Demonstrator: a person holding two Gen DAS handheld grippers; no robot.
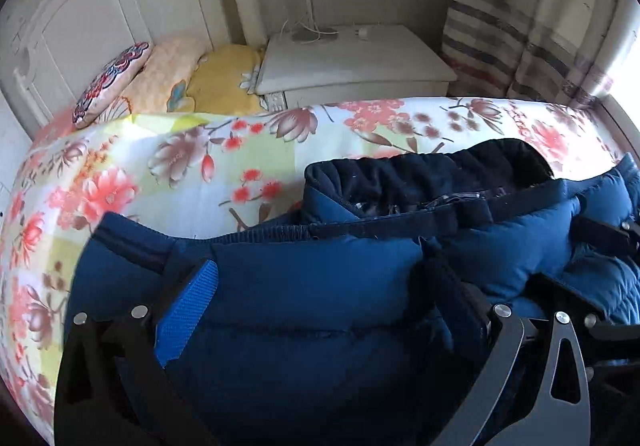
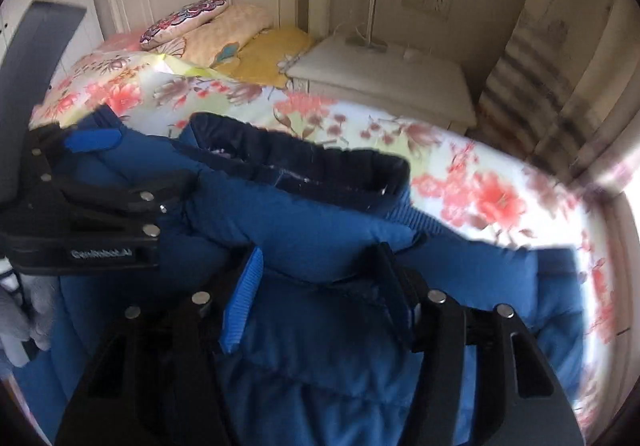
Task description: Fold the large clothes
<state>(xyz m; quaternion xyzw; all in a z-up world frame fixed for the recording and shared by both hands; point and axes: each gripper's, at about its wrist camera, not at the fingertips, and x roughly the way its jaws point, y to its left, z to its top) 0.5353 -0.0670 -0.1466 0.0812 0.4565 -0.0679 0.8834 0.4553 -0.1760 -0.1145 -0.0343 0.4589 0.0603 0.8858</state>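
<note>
Your left tongs (image 1: 324, 310) stand wide open over the blue puffer jacket (image 1: 320, 278), pads clear of the fabric — nothing held. Right tongs (image 2: 320, 298) also open, about half spread, straddling a padded ridge without pinching it, as far as the blurred right view shows.

The jacket lies bunched on the bed (image 1: 180, 165), its dark collar (image 1: 420, 173) at 12 o'clock from both tongs, quilted body running toward 6.

Step in hand, as I read it: regrasp for the next fold.
- Pick a seam or hem edge, not the puffed middle — padding slips and springs back.
- Grip both sides level, lift only enough to clear, then lay over flat and press.

Room: open floral quilt from 9 to 12 o'clock. The bed edge runs behind the collar, with the nightstand (image 1: 352, 61) just past it at 12 to 1 — don't push the jacket that way. Pillows (image 1: 160, 77) at 10–11, well apart.
</note>
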